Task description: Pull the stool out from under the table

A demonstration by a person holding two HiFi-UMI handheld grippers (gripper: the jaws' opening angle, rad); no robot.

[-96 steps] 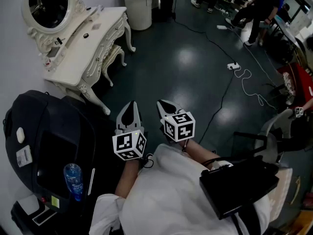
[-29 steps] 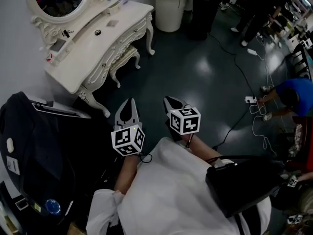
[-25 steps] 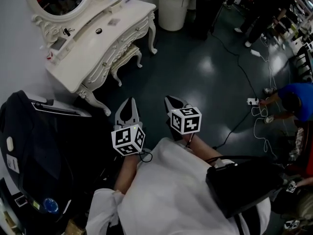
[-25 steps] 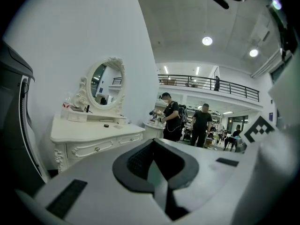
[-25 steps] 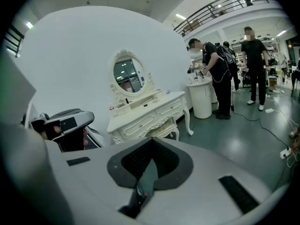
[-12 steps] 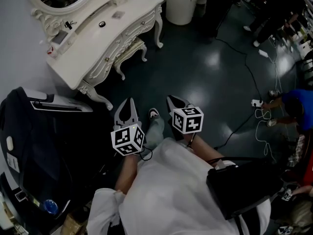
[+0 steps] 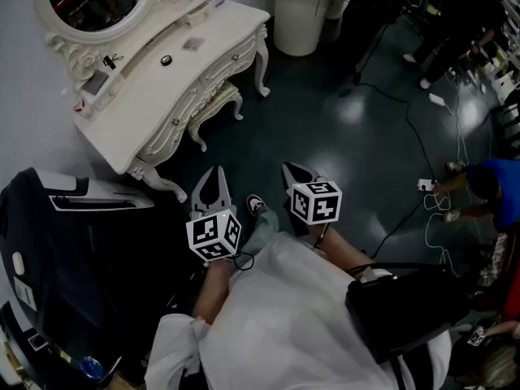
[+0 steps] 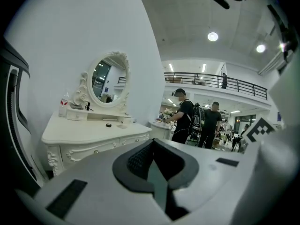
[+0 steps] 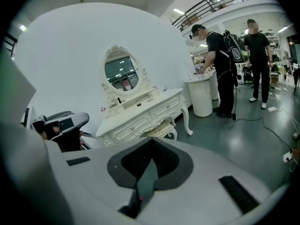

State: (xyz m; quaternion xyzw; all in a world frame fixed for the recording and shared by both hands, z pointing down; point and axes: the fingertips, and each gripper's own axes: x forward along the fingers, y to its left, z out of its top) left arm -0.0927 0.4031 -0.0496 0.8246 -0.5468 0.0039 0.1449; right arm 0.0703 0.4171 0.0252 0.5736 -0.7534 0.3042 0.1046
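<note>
A cream stool (image 7: 214,102) with a padded seat is tucked under the ornate white dressing table (image 7: 154,96) with an oval mirror, at the upper left of the head view. Both grippers are held over the dark floor, well short of the stool. My left gripper (image 7: 216,174) is shut and empty, and points toward the table's near leg. My right gripper (image 7: 290,169), also shut and empty, is beside it to the right. The right gripper view shows the stool (image 9: 161,130) under the table (image 9: 140,112) beyond the shut right gripper (image 9: 152,142). In the left gripper view the left gripper (image 8: 152,143) hides the stool.
A black padded chair (image 7: 73,250) stands at the left, close to the table's near end. A white round bin (image 7: 302,10) is past the table's far end. Cables and a power strip (image 7: 422,185) lie on the floor at the right, where people stand or crouch. The wearer's shoe (image 7: 255,205) shows between the grippers.
The table and stool have come closer and shifted right in the head view. The wearer's foot has stepped forward between the grippers. Both grippers stay shut.
</note>
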